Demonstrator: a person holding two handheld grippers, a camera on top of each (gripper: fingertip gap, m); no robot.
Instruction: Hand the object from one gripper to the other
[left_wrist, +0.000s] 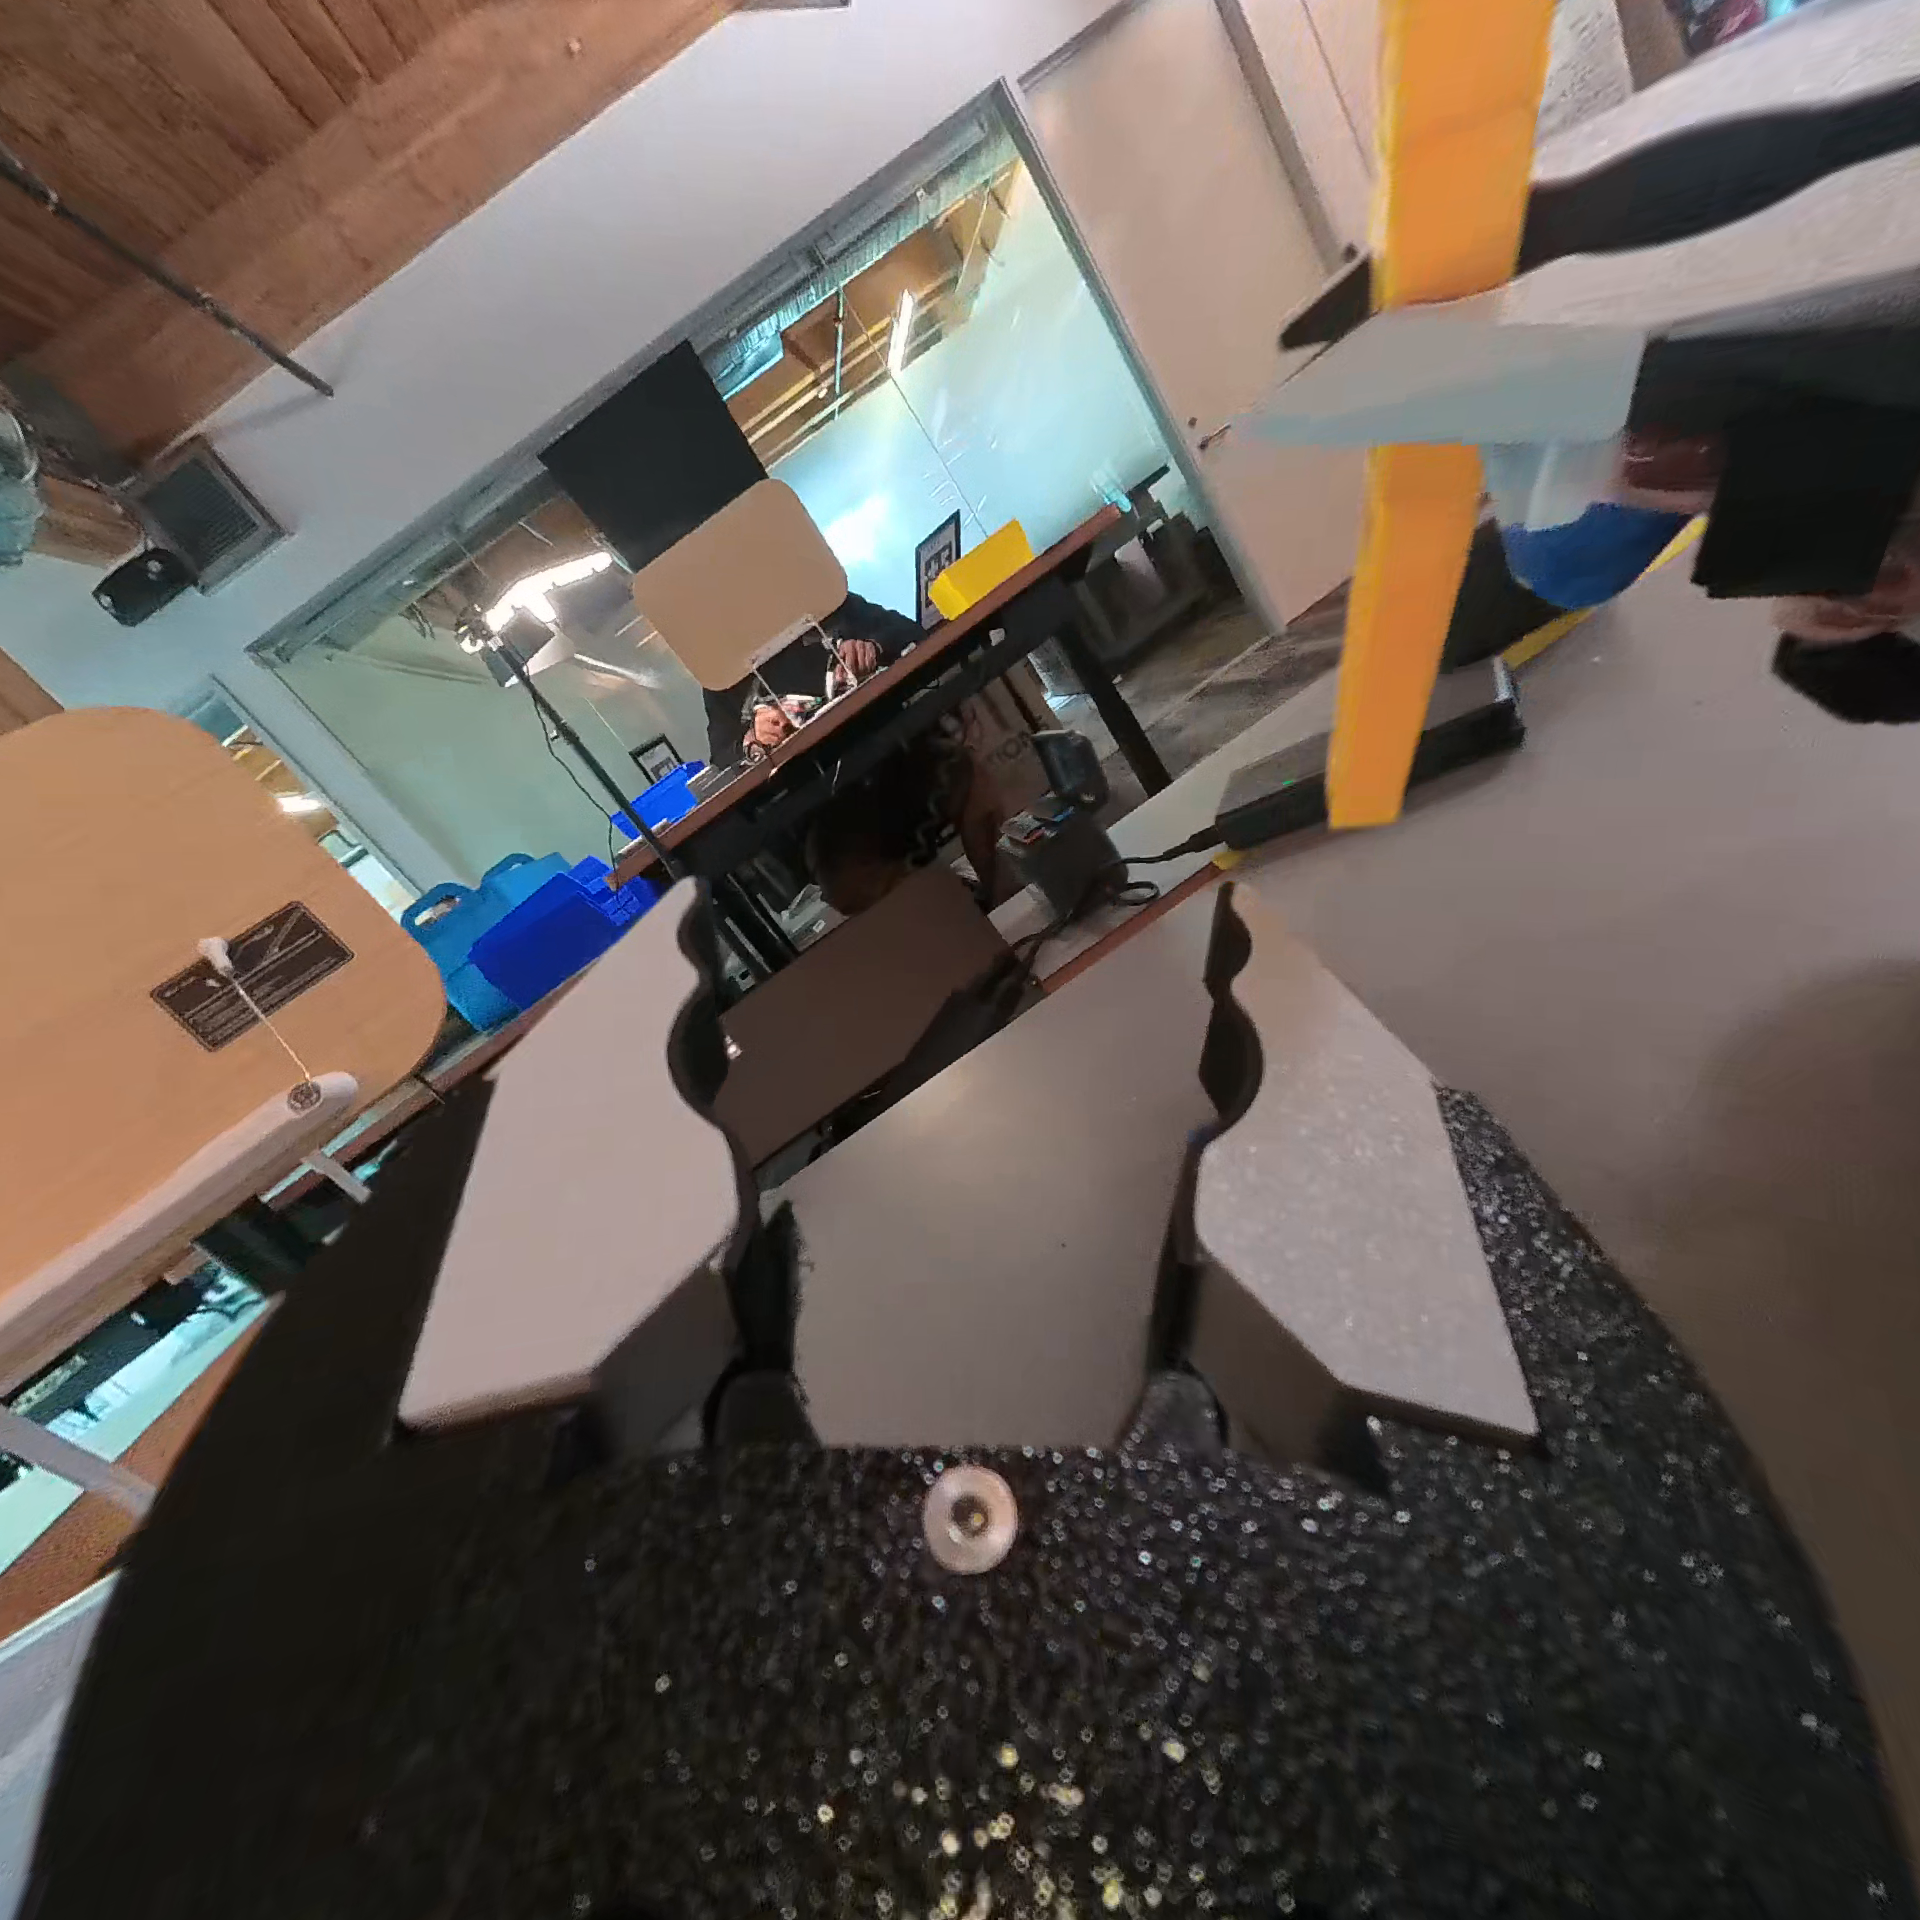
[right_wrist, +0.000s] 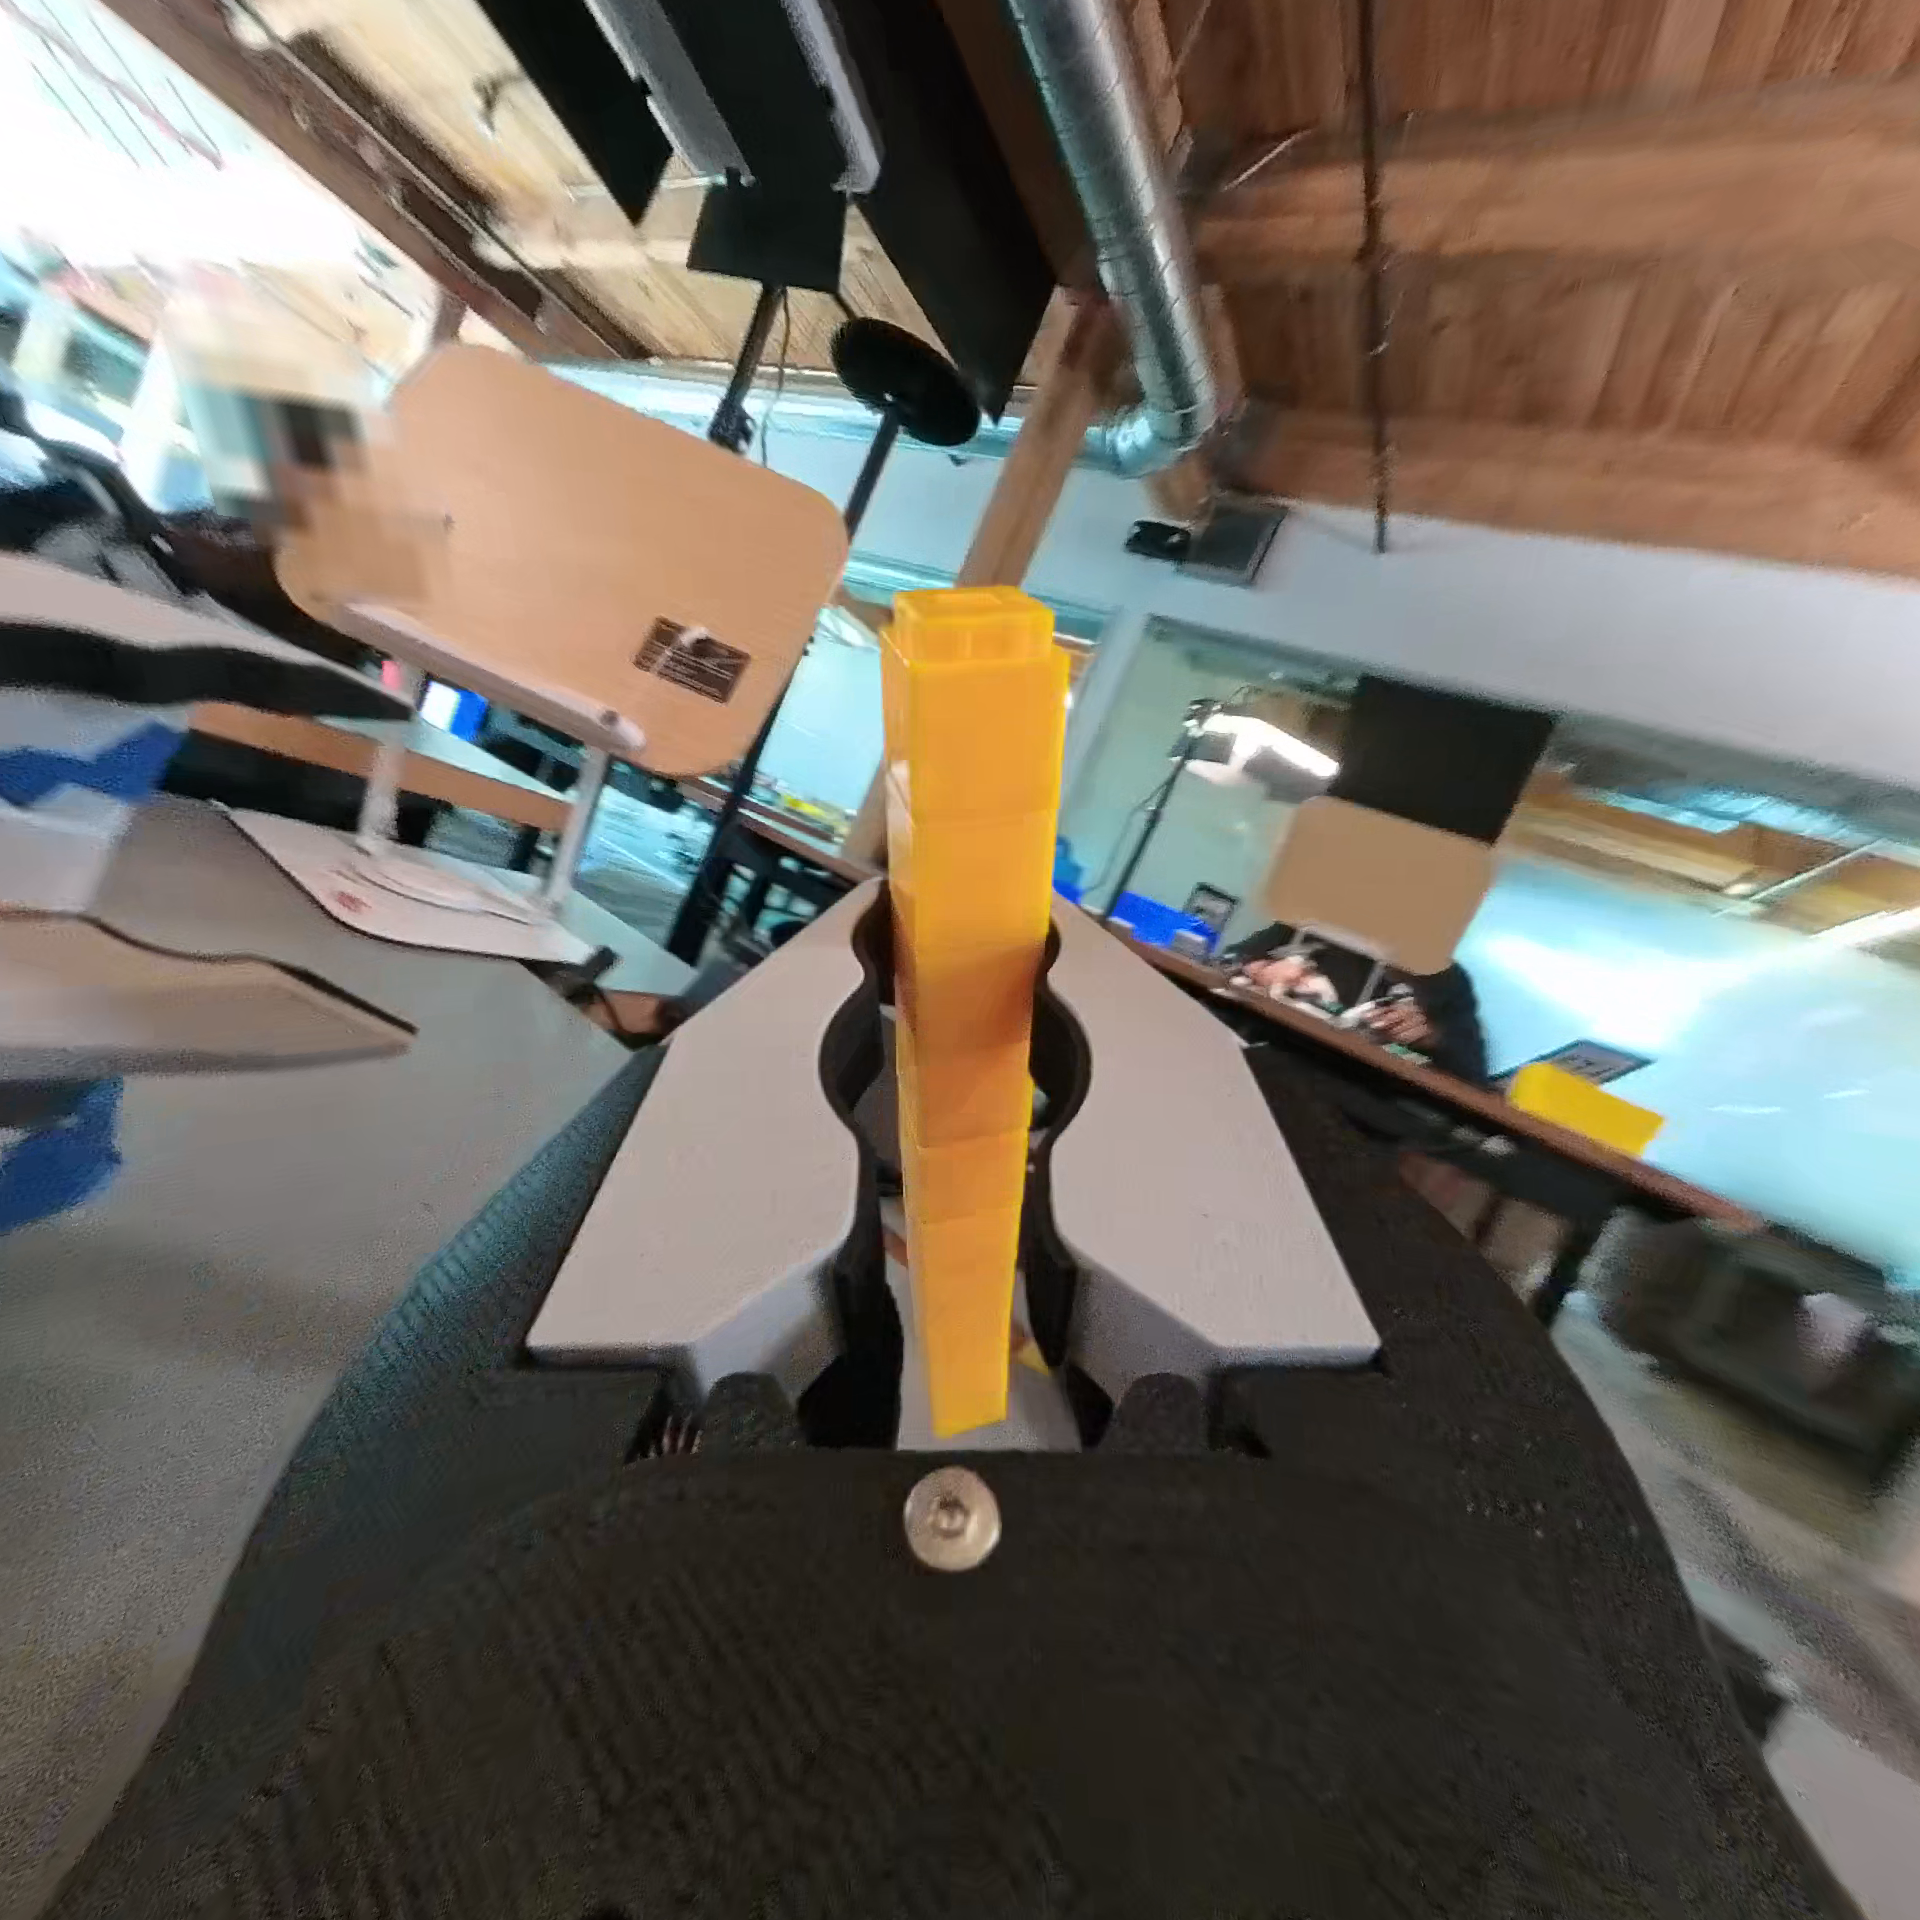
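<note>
The yellow bar (right_wrist: 971, 997) was clamped between the fingers of the right gripper (right_wrist: 966, 940), both ends projecting past them. The left gripper (left_wrist: 961, 940) was held with fingers apart and nothing between them, above the table (left_wrist: 1558, 997).

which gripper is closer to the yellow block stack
Right. The right gripper is shut on the yellow block stack. The left gripper is open and empty, off to the side of it.
</note>
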